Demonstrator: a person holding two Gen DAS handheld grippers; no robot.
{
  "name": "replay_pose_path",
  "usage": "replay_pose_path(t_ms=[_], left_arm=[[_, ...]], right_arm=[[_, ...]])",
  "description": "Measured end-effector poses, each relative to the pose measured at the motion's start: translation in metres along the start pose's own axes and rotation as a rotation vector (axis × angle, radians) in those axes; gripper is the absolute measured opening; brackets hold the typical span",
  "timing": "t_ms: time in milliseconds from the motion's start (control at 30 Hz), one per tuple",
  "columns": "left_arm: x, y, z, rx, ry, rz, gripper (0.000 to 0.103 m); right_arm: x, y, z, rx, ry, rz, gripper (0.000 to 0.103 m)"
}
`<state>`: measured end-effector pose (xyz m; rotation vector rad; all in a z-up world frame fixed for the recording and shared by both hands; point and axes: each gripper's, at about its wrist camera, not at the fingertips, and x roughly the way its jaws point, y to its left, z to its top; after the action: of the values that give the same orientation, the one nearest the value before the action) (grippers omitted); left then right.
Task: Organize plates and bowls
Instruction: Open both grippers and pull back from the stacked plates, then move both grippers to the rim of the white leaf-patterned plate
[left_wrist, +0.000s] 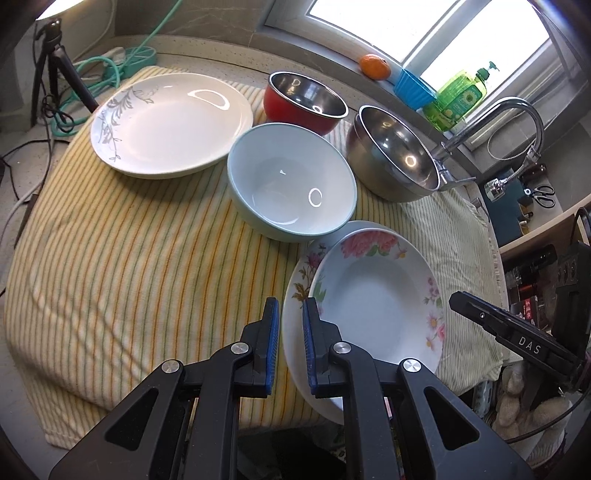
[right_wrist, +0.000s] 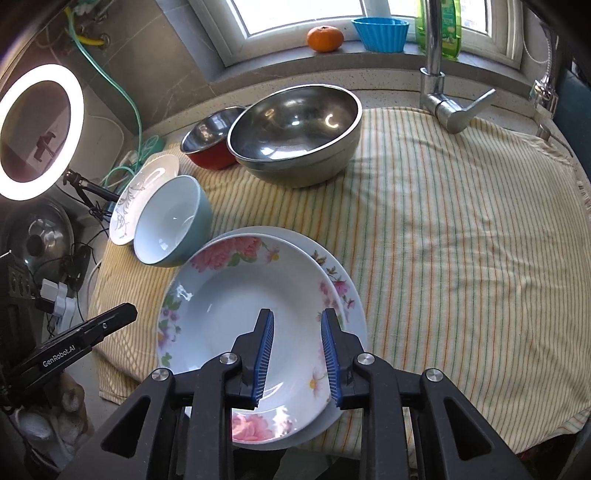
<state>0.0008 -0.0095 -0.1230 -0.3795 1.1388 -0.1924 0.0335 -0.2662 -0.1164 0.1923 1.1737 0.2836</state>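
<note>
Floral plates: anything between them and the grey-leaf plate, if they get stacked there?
Yes. The light blue bowl sits on the striped cloth directly between the floral plates and the grey-leaf plate, close to both.

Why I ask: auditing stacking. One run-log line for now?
stack: top floral plate on lower floral plate | left claw: slightly open, empty | right claw: open above stack

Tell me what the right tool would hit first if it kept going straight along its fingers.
Most likely the floral deep plate: the right tool points down into its white well, jaws apart and gripping nothing. That plate sits stacked on a larger floral plate. How far above it the tips are is unclear.
</note>
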Motion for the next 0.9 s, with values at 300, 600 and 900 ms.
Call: replay_pose_path(t_ms=[300,600,900], left_arm=[[-0.027,0.037,0.010,-0.049,-0.057,0.019,0.011],[-0.048,0.089,0.026,-0.112,-0.102,0.050,0.011],[-0.049,0.144,0.048,-0.222,-0.132,0.021,0.011]], right_arm=[[-0.002,0.050,0.018,-0.053,-0.034,0.083,0.024],[0.014,0.105,0.043,-0.084,-0.023,0.159,0.024],[0.048,0.144,0.078,-0.044,0.022,0.235,0.024]])
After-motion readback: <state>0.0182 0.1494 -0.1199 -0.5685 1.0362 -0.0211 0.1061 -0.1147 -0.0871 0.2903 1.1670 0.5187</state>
